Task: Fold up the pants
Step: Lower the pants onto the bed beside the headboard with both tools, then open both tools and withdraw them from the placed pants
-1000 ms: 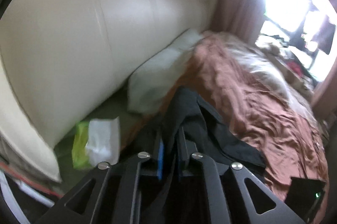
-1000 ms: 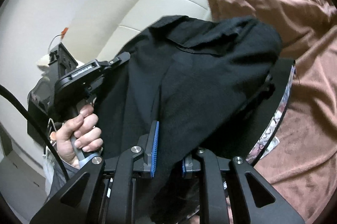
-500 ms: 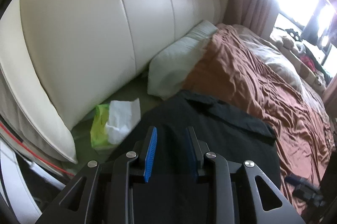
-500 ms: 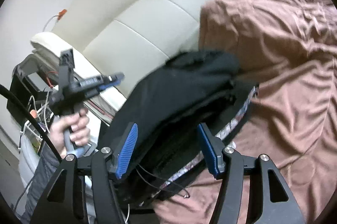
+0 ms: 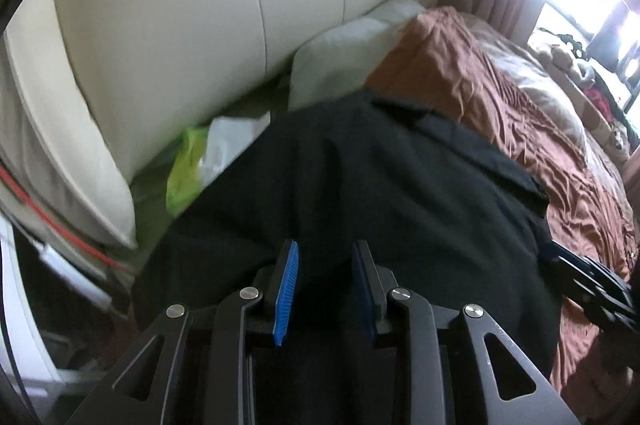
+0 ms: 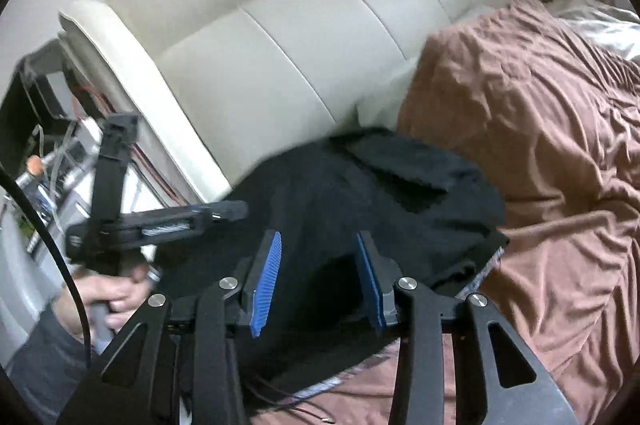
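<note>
The black pants [image 5: 380,193] lie in a folded heap on the near corner of the bed, by the headboard; they also show in the right wrist view [image 6: 380,209]. My left gripper [image 5: 325,257] is open and empty, just above the near edge of the pants. My right gripper [image 6: 318,249] is open and empty, above the pants too. The left gripper and the hand holding it show at the left of the right wrist view [image 6: 120,221]. The right gripper's body shows at the right edge of the left wrist view [image 5: 592,285].
A brown blanket [image 6: 540,145] covers the bed. A cream padded headboard [image 5: 200,5] stands behind it, with a white pillow [image 5: 352,45] against it. A green and white packet [image 5: 204,157] lies beside the pants. Cables and a stand [image 6: 48,145] are left of the bed.
Both grippers opened and let go of the pants, which dropped onto the bed corner. The right gripper's jaws then narrowed somewhat. Both grippers drew back slightly.
</note>
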{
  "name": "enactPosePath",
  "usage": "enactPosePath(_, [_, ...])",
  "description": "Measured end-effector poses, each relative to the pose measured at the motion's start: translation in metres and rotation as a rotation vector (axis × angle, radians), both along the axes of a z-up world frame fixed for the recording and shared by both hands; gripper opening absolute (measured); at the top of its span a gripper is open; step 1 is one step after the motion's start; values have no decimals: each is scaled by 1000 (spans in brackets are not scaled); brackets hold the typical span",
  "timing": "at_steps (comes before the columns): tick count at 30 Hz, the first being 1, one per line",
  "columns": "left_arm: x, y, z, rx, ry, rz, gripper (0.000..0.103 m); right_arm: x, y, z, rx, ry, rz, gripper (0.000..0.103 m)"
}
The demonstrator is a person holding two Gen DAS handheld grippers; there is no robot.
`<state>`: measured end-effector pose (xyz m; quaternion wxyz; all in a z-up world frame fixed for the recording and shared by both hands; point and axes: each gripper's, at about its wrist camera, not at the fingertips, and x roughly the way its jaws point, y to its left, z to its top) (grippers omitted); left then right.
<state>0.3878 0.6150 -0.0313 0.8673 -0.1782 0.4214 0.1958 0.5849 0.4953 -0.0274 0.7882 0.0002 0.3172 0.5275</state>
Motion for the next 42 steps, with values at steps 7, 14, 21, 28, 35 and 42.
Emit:
enactPosePath(7, [-17, -25, -4, 17, 22, -11, 30, -6, -3, -14, -108, -37, 7, 26])
enactPosePath(14, [-32, -68, 19, 26, -27, -77, 30, -6, -26, 1, -116, 0, -6, 26])
enactPosePath(21, [-37, -110, 18, 30, -31, -123, 30, -13, -73, 15, -127, -11, -28, 29])
enactPosePath(28, [-48, -134, 3, 37, 20, -98, 30, -25, -120, 27, -158, -13, -66, 58])
enactPosePath(35, [-68, -162, 8, 28, 32, -94, 30, -46, -155, 44, -170, -25, -81, 66])
enactPosePath(42, [-91, -193, 35, 49, -26, -95, 54, -70, -193, 66, -163, -60, -107, 80])
